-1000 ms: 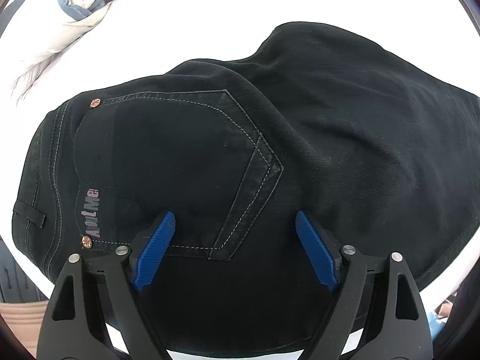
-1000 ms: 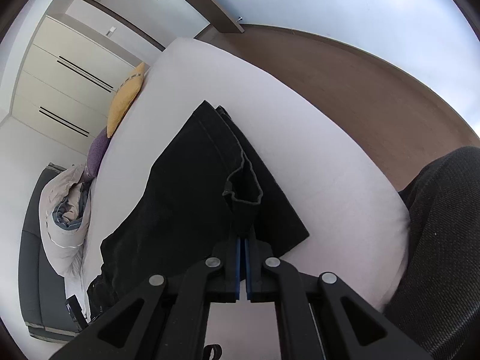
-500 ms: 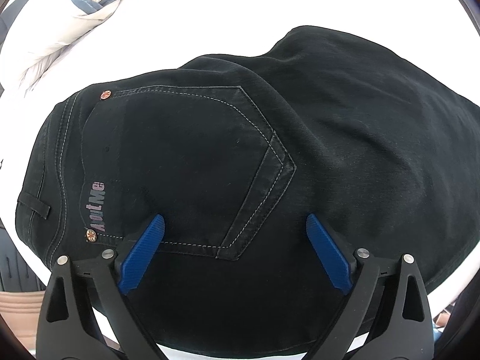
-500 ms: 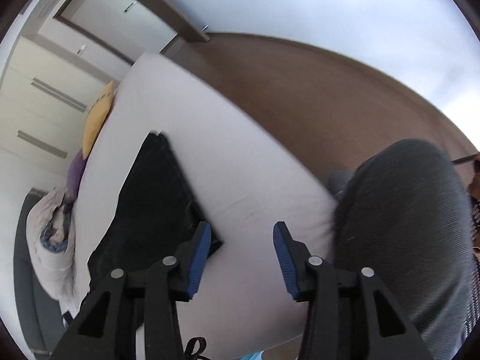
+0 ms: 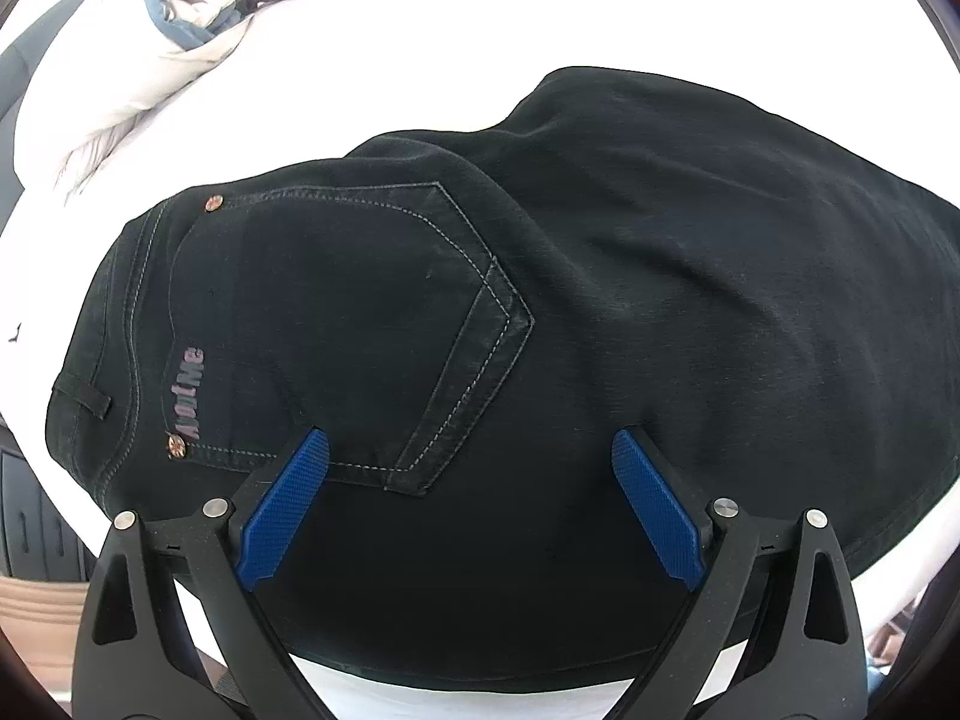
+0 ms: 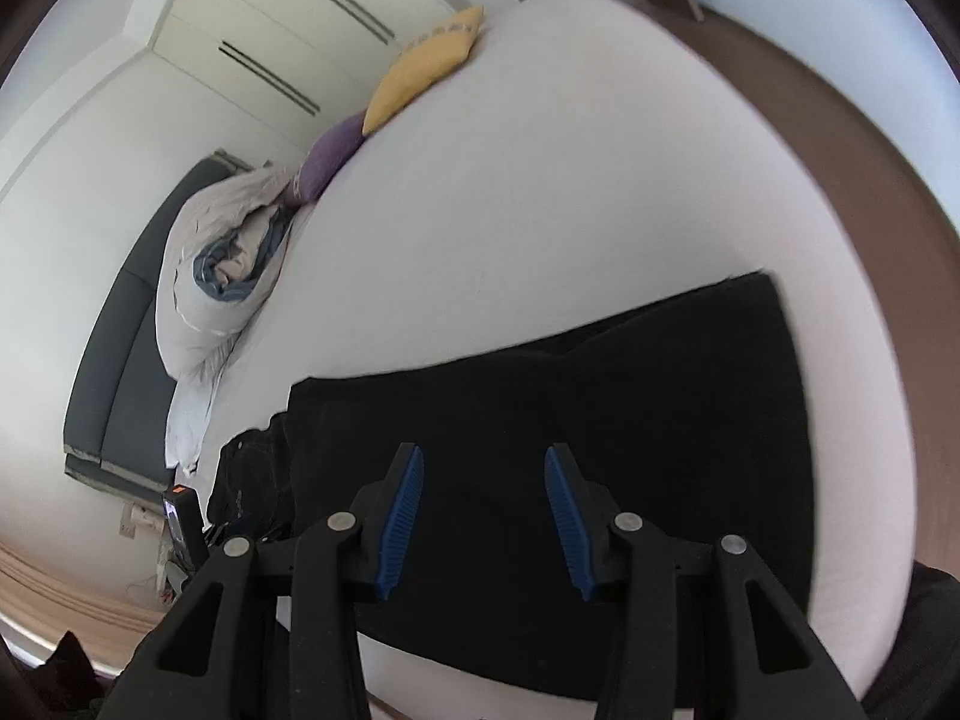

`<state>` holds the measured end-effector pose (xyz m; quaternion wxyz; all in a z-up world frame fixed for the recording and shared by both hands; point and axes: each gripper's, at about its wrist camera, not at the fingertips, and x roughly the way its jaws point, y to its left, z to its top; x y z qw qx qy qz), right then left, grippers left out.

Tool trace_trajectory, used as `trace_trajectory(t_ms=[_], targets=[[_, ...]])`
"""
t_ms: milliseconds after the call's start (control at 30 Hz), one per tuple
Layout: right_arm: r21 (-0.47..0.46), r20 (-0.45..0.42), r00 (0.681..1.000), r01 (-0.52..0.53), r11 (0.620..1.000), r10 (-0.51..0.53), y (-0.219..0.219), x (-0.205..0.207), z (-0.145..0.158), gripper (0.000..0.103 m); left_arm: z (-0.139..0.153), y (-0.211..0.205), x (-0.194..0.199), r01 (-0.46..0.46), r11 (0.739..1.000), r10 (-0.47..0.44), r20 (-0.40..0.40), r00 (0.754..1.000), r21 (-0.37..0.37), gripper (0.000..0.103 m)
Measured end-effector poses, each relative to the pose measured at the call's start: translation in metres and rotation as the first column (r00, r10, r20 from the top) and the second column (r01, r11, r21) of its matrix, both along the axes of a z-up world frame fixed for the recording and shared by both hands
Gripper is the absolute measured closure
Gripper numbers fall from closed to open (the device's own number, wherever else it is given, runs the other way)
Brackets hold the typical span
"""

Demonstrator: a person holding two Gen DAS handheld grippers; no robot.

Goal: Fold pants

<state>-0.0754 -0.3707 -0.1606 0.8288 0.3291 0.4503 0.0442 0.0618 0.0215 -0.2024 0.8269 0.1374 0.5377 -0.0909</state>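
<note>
Black pants [image 5: 540, 312] lie folded on a white bed [image 5: 420, 60], back pocket and waistband at the left, legs folded over at the right. My left gripper [image 5: 471, 441] is open just above the pants near the pocket's lower corner. In the right wrist view the pants [image 6: 630, 396] lie flat near the bed's front edge. My right gripper [image 6: 483, 459] is open and empty above their middle.
A bundled white and blue duvet [image 6: 222, 276] lies at the far left of the bed [image 6: 570, 180], with a purple pillow [image 6: 330, 156] and a yellow pillow [image 6: 426, 66] behind it. Brown floor [image 6: 840, 150] runs along the right side.
My right gripper let go of the pant leg hem, opened, and swung round over the folded pants. My left gripper drew back slightly and stayed open.
</note>
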Motion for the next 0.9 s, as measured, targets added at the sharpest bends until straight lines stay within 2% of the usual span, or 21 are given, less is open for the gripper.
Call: trace_trajectory(t_ms=[33, 67, 100, 133, 167, 233, 367, 433, 500, 567, 633, 667, 700, 767, 800, 867, 900], targets=[[0.020, -0.036, 0.999, -0.008, 1.000, 0.008, -0.001, 0.016, -0.016, 0.058, 0.001, -0.001, 0.000, -0.008, 1.000, 0.008, -0.004, 1.000, -0.008, 0.006], [-0.010, -0.059, 0.998, 0.022, 1.000, -0.022, -0.004, 0.024, -0.028, 0.058, 0.001, 0.000, 0.000, -0.021, 1.000, 0.020, -0.010, 1.000, -0.023, 0.006], [-0.043, -0.082, 0.995, 0.045, 0.998, -0.048, -0.014, 0.029, -0.040, 0.065, 0.000, 0.001, 0.001, -0.027, 0.999, 0.026, -0.011, 1.000, -0.032, 0.006], [-0.045, -0.082, 0.994, 0.073, 0.996, -0.076, -0.026, 0.035, -0.050, 0.091, 0.002, 0.003, 0.000, -0.030, 0.999, 0.030, -0.009, 1.000, -0.037, 0.006], [-0.048, -0.068, 0.989, 0.129, 0.991, -0.132, -0.041, 0.038, -0.056, 0.103, 0.002, 0.008, -0.001, -0.033, 0.999, 0.032, -0.005, 0.999, -0.042, 0.006], [-0.033, -0.010, 0.976, 0.218, 0.975, -0.219, -0.068, 0.041, -0.056, 0.103, 0.001, 0.008, -0.002, -0.039, 0.998, 0.039, 0.001, 0.999, -0.053, 0.006], [-0.195, 0.032, 0.949, 0.313, 0.929, -0.313, -0.080, 0.040, -0.033, 0.103, 0.008, 0.005, -0.005, -0.037, 0.995, 0.039, 0.017, 0.999, -0.088, 0.006], [-0.228, 0.044, 0.946, 0.324, 0.918, -0.322, -0.072, 0.029, -0.016, 0.095, 0.013, 0.000, -0.007, -0.025, 0.995, 0.029, 0.038, 0.999, -0.098, 0.006], [-0.205, 0.084, 0.954, 0.299, 0.932, -0.287, -0.050, 0.015, 0.001, 0.078, 0.024, -0.010, -0.013, -0.006, 0.993, 0.016, 0.079, 0.997, -0.114, 0.006], [-0.126, 0.116, 0.973, 0.213, 0.969, -0.198, -0.021, 0.003, 0.009, 0.047, 0.031, -0.017, -0.019, 0.006, 0.989, 0.009, 0.103, 0.995, -0.145, 0.006], [-0.113, 0.091, 0.987, 0.141, 0.984, -0.131, 0.001, -0.006, -0.001, 0.043, 0.032, -0.027, -0.019, 0.028, 0.987, -0.012, 0.098, 0.995, -0.158, 0.006], [-0.116, 0.039, 0.993, 0.118, 0.986, -0.115, 0.009, -0.009, -0.016, 0.044, 0.031, -0.032, -0.019, 0.035, 0.989, -0.021, 0.090, 0.996, -0.147, 0.006], [-0.126, -0.018, 0.992, 0.119, 0.985, -0.122, 0.012, -0.014, -0.033, 0.050, 0.026, -0.039, -0.021, 0.045, 0.992, -0.037, 0.072, 0.997, -0.118, 0.006], [-0.147, 0.007, 0.986, 0.165, 0.975, -0.165, 0.007, -0.033, -0.042, 0.099, 0.015, -0.042, -0.025, 0.056, 0.995, -0.054, 0.038, 0.998, -0.081, 0.006], [-0.165, -0.012, 0.982, 0.186, 0.969, -0.190, 0.001, -0.042, -0.043, 0.103, 0.010, -0.038, -0.028, 0.051, 0.995, -0.050, 0.020, 0.999, -0.087, 0.006], [-0.157, -0.015, 0.972, 0.229, 0.961, -0.234, -0.014, -0.060, -0.039, 0.103, 0.004, -0.025, -0.035, 0.030, 0.990, -0.030, 0.005, 1.000, -0.138, 0.006], [-0.183, -0.027, 0.965, 0.252, 0.950, -0.261, -0.020, -0.064, -0.034, 0.103, -0.002, -0.018, -0.038, 0.027, 0.989, -0.028, 0.000, 1.000, -0.145, 0.006]])
